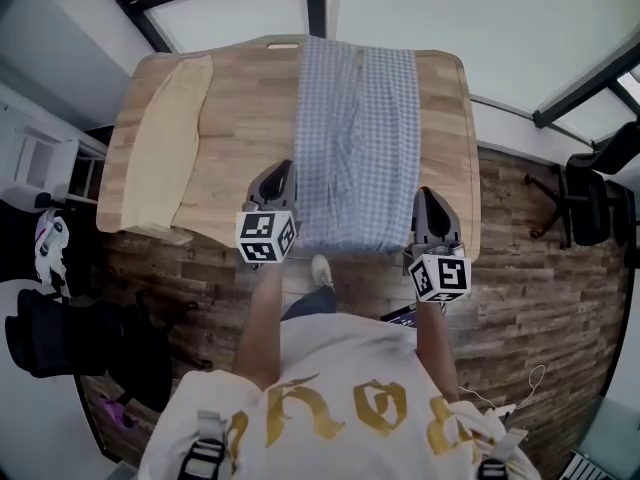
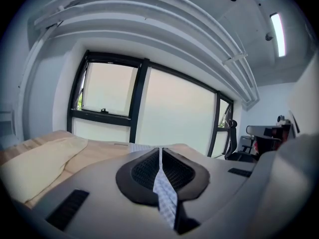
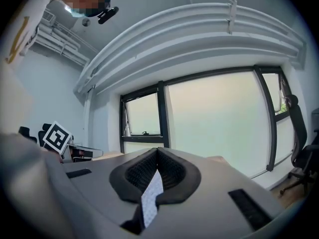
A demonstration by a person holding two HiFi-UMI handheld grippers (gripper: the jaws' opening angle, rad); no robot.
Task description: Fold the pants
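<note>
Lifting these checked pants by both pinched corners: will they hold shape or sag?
Likely floppy: the checked pants lie wrinkled and flat, so the middle should sag between left claw and right claw. Probably light: the cloth looks thin.

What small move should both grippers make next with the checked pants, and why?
Probably lift the near end a little and carry it toward the far end. The left gripper and the right gripper are each shut on the cloth at the near end of the checked pants, which lie flat at full length on the table, so no fold is made yet.
</note>
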